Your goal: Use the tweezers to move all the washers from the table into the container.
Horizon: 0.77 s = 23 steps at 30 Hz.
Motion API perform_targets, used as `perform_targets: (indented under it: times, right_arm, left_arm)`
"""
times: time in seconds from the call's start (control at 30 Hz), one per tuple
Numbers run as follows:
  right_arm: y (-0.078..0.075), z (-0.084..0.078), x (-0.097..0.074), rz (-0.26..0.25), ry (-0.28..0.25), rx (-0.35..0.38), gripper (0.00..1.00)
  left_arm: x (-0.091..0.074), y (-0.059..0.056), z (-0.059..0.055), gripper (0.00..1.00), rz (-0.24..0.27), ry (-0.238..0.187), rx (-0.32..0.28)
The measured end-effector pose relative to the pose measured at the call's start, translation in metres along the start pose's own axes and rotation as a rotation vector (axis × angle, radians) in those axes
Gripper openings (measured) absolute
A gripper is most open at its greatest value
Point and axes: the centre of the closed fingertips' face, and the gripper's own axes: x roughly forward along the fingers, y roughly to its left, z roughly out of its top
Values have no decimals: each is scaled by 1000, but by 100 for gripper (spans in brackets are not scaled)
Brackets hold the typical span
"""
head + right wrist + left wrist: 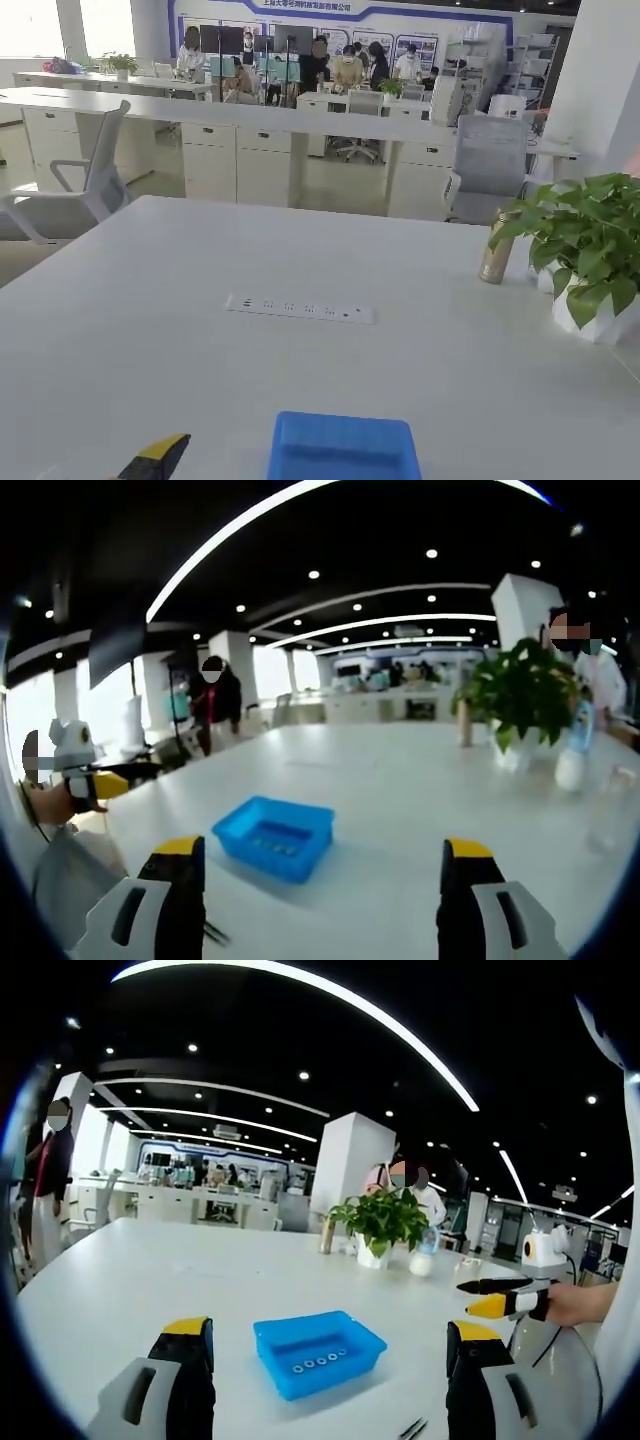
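A blue container (318, 1352) sits on the white table (150, 1280) straight ahead of my left gripper (328, 1328), whose jaws stand wide apart, open, with nothing between them. Several washers (318, 1362) lie in a row on its floor. The tweezers (412, 1428) lie on the table near my left gripper's right jaw. My right gripper (322, 847) is open too, empty, facing the container (275, 837) from the other side. Each gripper appears in the other's view: the right gripper (468, 1297) and the left gripper (125, 777). A gripper tip (155, 458) shows left of the container (343, 447).
A power strip (300, 309) lies mid-table beyond the container. A potted plant (590, 250) and a brown bottle (495, 250) stand at the far right edge. An office chair (70, 190) is at the far left corner. People stand around the room.
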Motion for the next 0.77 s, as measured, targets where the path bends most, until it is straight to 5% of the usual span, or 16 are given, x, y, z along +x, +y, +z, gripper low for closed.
perform_targets:
  times: [0.47,0.77]
  right_arm:
    - [-6,5,-3,-31,-18,-12,99]
    - [-8,2,-3,-30,-17,11,99]
  left_arm:
    - [-3,12,13,99,47,-58,6]
    - [-3,11,6,99,46,-21,-10]
